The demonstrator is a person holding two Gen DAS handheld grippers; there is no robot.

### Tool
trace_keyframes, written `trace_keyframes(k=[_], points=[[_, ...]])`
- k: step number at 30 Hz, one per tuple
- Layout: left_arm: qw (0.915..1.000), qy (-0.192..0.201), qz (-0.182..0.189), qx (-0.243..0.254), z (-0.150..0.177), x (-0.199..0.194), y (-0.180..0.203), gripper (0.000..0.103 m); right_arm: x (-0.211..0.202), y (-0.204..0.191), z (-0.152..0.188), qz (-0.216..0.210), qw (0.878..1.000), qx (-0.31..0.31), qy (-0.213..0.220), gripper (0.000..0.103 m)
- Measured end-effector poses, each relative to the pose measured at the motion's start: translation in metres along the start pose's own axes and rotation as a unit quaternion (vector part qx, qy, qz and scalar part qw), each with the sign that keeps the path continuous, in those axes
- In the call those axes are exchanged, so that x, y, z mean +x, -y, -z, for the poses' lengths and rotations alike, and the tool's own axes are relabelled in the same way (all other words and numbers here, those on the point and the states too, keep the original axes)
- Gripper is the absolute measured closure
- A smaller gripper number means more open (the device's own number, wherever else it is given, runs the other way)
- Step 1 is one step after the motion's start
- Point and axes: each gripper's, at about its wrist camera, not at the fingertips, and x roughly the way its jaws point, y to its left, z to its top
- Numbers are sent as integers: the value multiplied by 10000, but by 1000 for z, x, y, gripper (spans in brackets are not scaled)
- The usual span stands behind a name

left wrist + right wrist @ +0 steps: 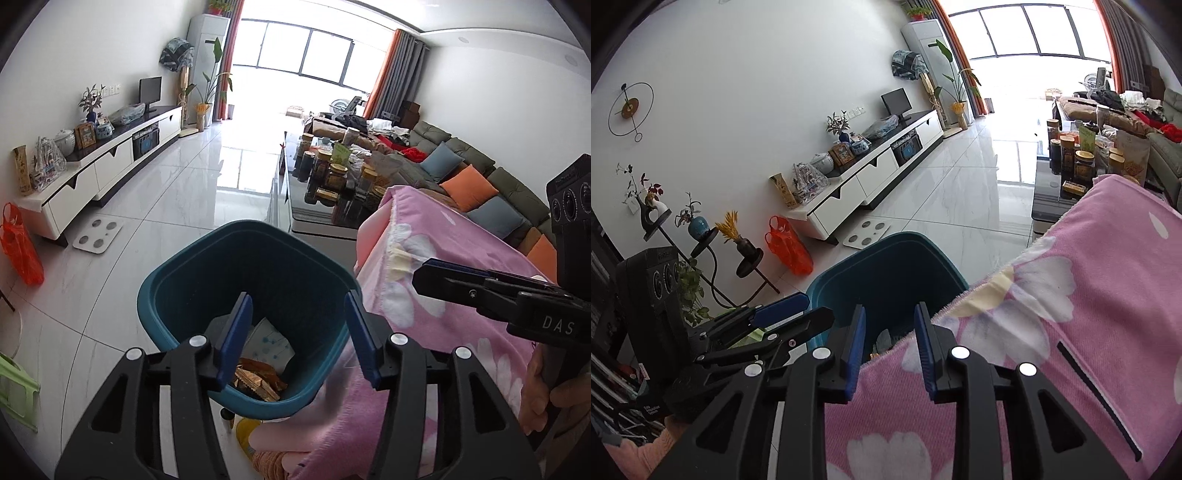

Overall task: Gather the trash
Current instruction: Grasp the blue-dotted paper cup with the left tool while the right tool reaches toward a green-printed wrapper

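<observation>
Teal bin (207, 280): below my left gripper (299, 332), wrappers (258, 380) already inside.
Left jaws: parted, empty.
Right gripper (890, 347): narrowly apart, empty, over pink blanket (1089, 295) edge.
Next: I judge clear; seek trash at 3 o'clock.

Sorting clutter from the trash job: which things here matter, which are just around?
Job:
teal plastic bin
gold and white wrappers inside
left gripper

Just around:
pink flowered blanket
orange plastic bag
brown jars on the table

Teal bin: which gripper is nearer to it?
Left. The left gripper hangs open right over the teal bin's mouth; the right gripper, empty, sits beside it over the pink blanket.
</observation>
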Motion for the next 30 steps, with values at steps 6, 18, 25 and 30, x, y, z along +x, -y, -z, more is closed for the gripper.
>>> trace_keyframes(k=[6,18,25,30], points=[[9961,259,582,605,3,-25,58,44,-66,11,17,255,9981,-121,543,73],[9637,-212,2115,1616,28,-9,196,43,-178,77,86,1384,9811,702,1152,70],[9432,-493,2646,1949,38,12,262,43,-226,129,118,2110,9579,1378,1375,68],[9338,-742,2887,1978,35,32,289,45,-237,157,131,2424,9452,1690,1387,68]])
